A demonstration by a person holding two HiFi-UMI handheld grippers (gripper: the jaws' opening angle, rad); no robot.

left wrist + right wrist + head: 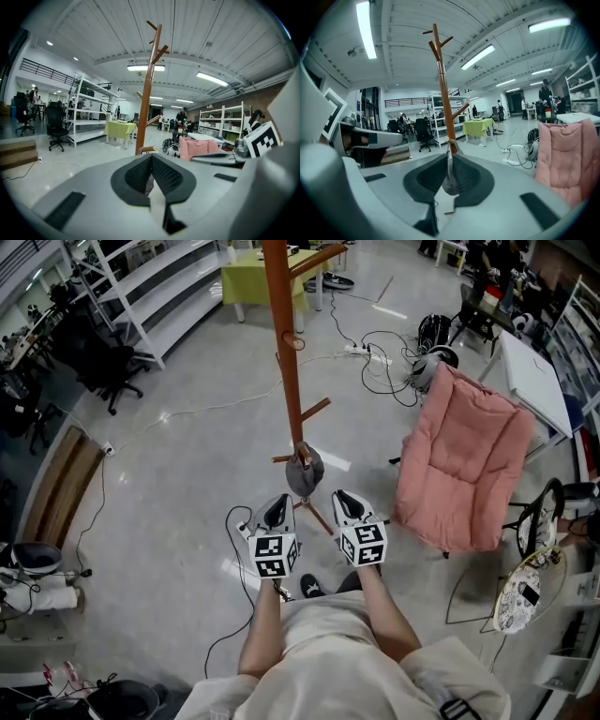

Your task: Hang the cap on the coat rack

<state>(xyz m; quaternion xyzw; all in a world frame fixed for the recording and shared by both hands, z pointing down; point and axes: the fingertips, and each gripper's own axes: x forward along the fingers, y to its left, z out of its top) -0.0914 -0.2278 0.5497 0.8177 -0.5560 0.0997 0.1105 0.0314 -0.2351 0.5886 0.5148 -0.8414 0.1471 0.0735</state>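
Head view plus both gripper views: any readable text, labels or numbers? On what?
No readable words or numbers anywhere.
Left tongs and right tongs: their cubes carry only black-and-white square patterns, no letters.
Shelves and the things on them: too small to read.

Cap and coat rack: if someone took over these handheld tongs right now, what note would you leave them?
Left tongs: shut, holding nothing.
Right tongs: nearly together, with the cap showing in the slit. I cannot tell if they pinch it.
The grey cap hangs on a low peg of the coat rack, just ahead of both tongs.
Done: the cap looks hung.
Left: check that it holds, then draw back.
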